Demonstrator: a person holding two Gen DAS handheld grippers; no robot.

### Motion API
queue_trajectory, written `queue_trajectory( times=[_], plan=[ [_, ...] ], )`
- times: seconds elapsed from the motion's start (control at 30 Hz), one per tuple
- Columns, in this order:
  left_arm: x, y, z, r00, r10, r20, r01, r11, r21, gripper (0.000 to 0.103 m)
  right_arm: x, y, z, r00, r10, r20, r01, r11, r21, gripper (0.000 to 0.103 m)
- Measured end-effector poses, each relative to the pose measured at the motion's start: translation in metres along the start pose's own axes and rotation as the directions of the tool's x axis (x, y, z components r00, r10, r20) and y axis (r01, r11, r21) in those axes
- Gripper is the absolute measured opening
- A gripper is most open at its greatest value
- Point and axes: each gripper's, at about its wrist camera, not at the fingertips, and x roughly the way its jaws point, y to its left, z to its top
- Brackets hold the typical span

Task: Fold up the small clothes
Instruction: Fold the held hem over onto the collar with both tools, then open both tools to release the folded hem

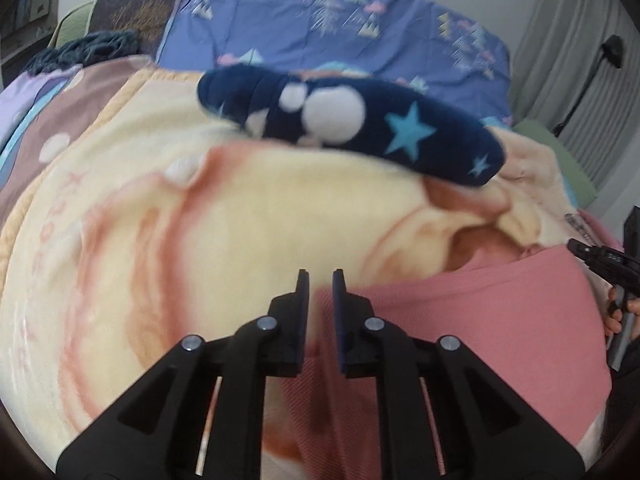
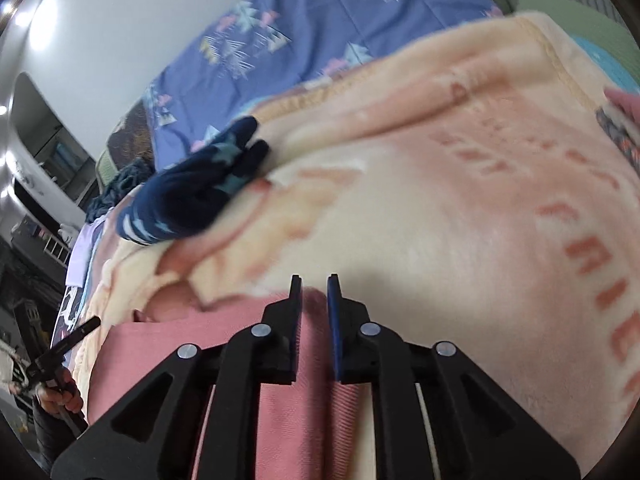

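Observation:
A pink garment [image 1: 480, 320] lies flat on a cream and peach blanket [image 1: 180, 220] spread over a bed. My left gripper [image 1: 320, 276] is at its left far corner, jaws nearly together with a pinch of pink cloth between the pads. My right gripper [image 2: 314, 280] holds the right far corner of the pink garment [image 2: 180, 344] the same way, a small ridge of cloth rising between its tips. Farther back on the blanket [image 2: 440, 220] lies a folded dark blue fleece piece with stars and white dots [image 1: 360, 120] [image 2: 192, 196].
A blue patterned sheet [image 1: 320, 20] [image 2: 320, 20] covers the bed beyond the blanket. A teal knit item [image 1: 92, 46] sits at the far left. Grey curtains and a black lamp stand [image 1: 592, 72] are to the right. A hand [image 2: 60, 396] grips the other tool's handle.

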Motion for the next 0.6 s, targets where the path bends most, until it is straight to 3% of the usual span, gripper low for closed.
queue_trajectory(
  times=[0.07,0.17,0.27,0.33,0.4,0.43,0.47,0.6],
  plan=[
    [-0.006,0.003,-0.007,1.000,-0.003,0.007,0.003,1.000,-0.009,0.017,-0.011,-0.001,-0.007,1.000,-0.008,0.008,0.009,1.000,-0.020,0.015],
    [-0.036,-0.017,-0.015,0.998,-0.003,0.060,0.000,0.998,0.056,0.022,-0.033,0.003,-0.018,0.999,-0.026,0.021,0.027,0.995,-0.093,0.015],
    [-0.064,-0.060,-0.025,0.993,-0.093,0.078,0.081,0.985,0.149,0.031,-0.041,-0.001,-0.025,0.999,-0.030,-0.016,0.028,0.991,-0.130,0.015],
    [-0.074,-0.105,-0.038,0.986,-0.161,0.044,0.145,0.959,0.245,0.037,-0.039,-0.009,-0.026,0.998,-0.012,-0.063,0.005,0.994,-0.108,0.015],
    [-0.078,-0.160,-0.064,0.976,-0.215,-0.019,0.206,0.905,0.372,0.053,-0.035,-0.017,-0.027,0.994,0.036,-0.100,-0.043,0.997,-0.069,0.018],
    [-0.079,-0.186,-0.078,0.974,-0.224,-0.041,0.219,0.877,0.428,0.064,-0.035,-0.019,-0.027,0.993,0.062,-0.100,-0.068,0.996,-0.057,0.027],
    [-0.080,-0.217,-0.099,0.970,-0.235,-0.065,0.236,0.838,0.492,0.065,-0.035,-0.022,-0.027,0.990,0.102,-0.099,-0.107,0.993,-0.041,0.036],
    [-0.079,-0.300,-0.163,0.958,-0.252,-0.139,0.279,0.697,0.661,0.068,-0.029,-0.029,-0.029,0.978,0.171,-0.118,-0.175,0.984,-0.023,0.039]
  ],
)
